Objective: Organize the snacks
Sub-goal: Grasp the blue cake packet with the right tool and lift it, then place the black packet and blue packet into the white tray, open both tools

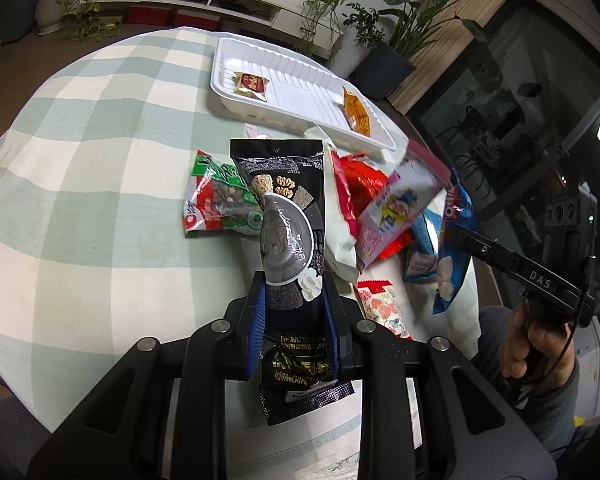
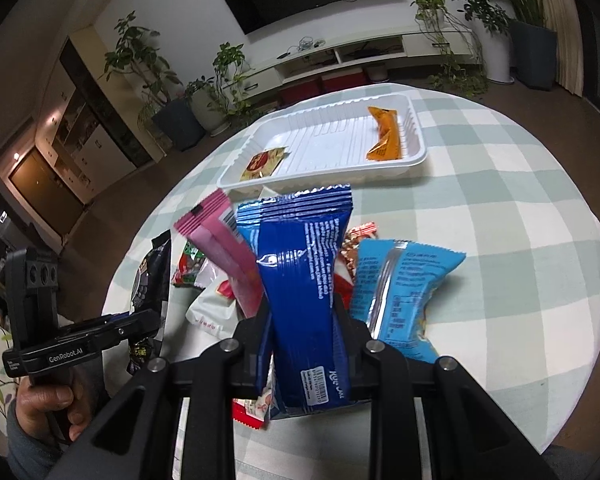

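Left gripper [image 1: 294,332]: your jaws are nearly closed, clamped on the black pouch [image 1: 288,216], which stands up off the table.
Right gripper [image 2: 302,340]: your jaws are nearly closed, pinching the dark blue pack [image 2: 300,280] at its waist, top end tilted toward the tray.
Hands: one on each gripper handle, your right hand [image 1: 536,340] at the left view's right edge.
Tray [image 2: 416,136]: one, white, on the far side of the checked cloth [image 1: 80,200].
In tray: two packets, one red [image 1: 252,84], one orange [image 2: 384,134], at opposite ends.
Loose pile: near the tray's front edge, roughly six packs overlapping; exact count unclear.
Seen in pile: green-red bag [image 1: 216,204], pink pack [image 2: 224,248], light blue pack [image 2: 396,292].
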The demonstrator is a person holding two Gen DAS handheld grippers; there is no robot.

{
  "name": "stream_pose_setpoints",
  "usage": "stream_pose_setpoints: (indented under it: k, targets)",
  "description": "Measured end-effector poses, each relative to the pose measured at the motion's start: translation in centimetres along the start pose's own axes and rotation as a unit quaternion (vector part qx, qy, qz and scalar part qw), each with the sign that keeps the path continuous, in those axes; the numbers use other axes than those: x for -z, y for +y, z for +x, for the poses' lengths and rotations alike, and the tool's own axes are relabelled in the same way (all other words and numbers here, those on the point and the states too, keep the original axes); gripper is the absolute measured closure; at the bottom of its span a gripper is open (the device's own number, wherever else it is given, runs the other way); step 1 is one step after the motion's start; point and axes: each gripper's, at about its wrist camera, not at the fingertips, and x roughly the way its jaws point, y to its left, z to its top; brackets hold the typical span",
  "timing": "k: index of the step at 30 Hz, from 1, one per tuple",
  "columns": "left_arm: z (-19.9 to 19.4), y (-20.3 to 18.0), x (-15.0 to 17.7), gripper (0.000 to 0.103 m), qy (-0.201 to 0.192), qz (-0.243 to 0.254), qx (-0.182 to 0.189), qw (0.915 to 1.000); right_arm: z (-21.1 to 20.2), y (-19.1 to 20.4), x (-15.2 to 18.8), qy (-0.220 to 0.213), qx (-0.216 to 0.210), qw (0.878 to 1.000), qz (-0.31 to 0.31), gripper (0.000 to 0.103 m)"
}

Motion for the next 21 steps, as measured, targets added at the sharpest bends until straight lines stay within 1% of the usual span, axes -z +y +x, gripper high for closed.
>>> stream_pose_setpoints:
  k: [3, 7, 12, 15, 16, 17, 18, 21]
  targets:
    - [-0.9, 0.4, -0.8, 0.080, -0.010, -0.002, 0.000, 0.9999, -0.7, -1.7, -0.9, -0.010, -0.002, 1.000, 0.021, 0.076]
    - [-2.1, 1.1, -3.2, 0.080, -0.026, -0.001, -0.002, 0.9996, -2.5, -4.9, -3.1, -0.036, 0.007, 0.998, 0.056, 0.076]
    - [-2.6, 1.4, -8.6, 0.080, -0.043, 0.021, -0.016, 0.9987, -5.0, -8.2, -7.9, -0.083, 0.027, 0.993, 0.084, 0.076]
    - [-1.9, 1.0, -13.0, 0.080, -0.048, 0.039, -0.027, 0.9977, -5.4, -8.5, -11.6, -0.104, 0.033, 0.991, 0.076, 0.076]
    - [-1.3, 0.6, -14.8, 0.080, -0.048, 0.048, -0.027, 0.9974, -5.2, -8.2, -12.7, -0.108, 0.032, 0.991, 0.072, 0.076]
    - [-0.9, 0.2, -15.9, 0.080, -0.047, 0.053, -0.028, 0.9971, -4.8, -7.8, -13.9, -0.110, 0.028, 0.991, 0.067, 0.076]
    - [-0.1, -0.3, -17.6, 0.080, -0.046, 0.062, -0.033, 0.9965, -4.4, -7.4, -15.0, -0.109, 0.025, 0.992, 0.062, 0.076]
    - [2.3, -1.8, -20.9, 0.080, -0.033, 0.081, -0.030, 0.9957, -2.1, -5.6, -18.1, -0.099, 0.009, 0.994, 0.040, 0.076]
